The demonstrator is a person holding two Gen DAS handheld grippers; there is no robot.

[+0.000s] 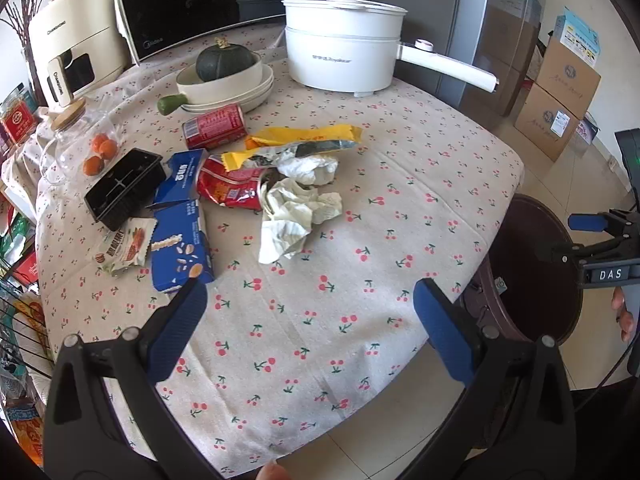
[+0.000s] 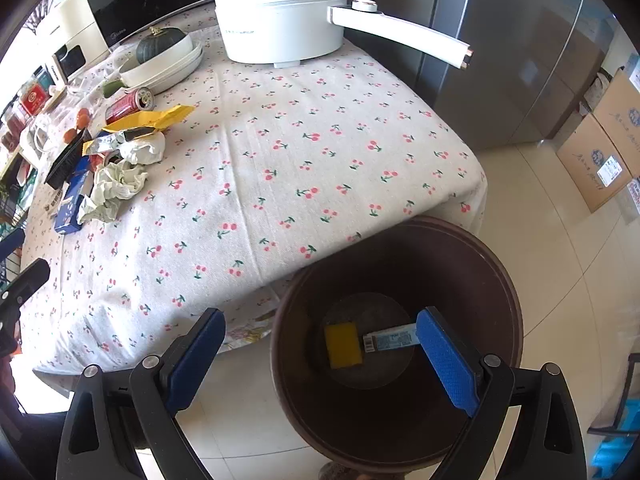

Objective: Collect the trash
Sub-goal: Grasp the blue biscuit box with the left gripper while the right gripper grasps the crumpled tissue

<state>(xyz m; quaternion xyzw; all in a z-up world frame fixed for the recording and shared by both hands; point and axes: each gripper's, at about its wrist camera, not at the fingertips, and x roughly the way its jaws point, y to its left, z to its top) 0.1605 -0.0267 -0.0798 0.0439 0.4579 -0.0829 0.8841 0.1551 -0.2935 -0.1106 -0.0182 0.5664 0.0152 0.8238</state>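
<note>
A trash pile lies on the cherry-print table (image 1: 320,320): crumpled tissue (image 1: 296,212), a crushed red can (image 1: 228,192), another red can (image 1: 214,126), a yellow wrapper (image 1: 304,136), blue boxes (image 1: 182,240), a black tray (image 1: 124,188) and a snack packet (image 1: 126,246). My left gripper (image 1: 308,300) is open and empty above the table, short of the pile. My right gripper (image 2: 320,332) is open and empty over the brown bin (image 2: 500,280), which holds a yellow packet (image 2: 342,344) and a blue wrapper (image 2: 390,340). The pile also shows in the right wrist view (image 2: 116,176).
A white electric pot (image 1: 340,52) with a long handle, stacked bowls with a green squash (image 1: 226,64), a microwave (image 1: 192,0) and a cream appliance (image 1: 76,40) stand at the back. A glass jar with oranges (image 1: 80,144) sits left. Cardboard boxes (image 1: 556,92) stand on the floor.
</note>
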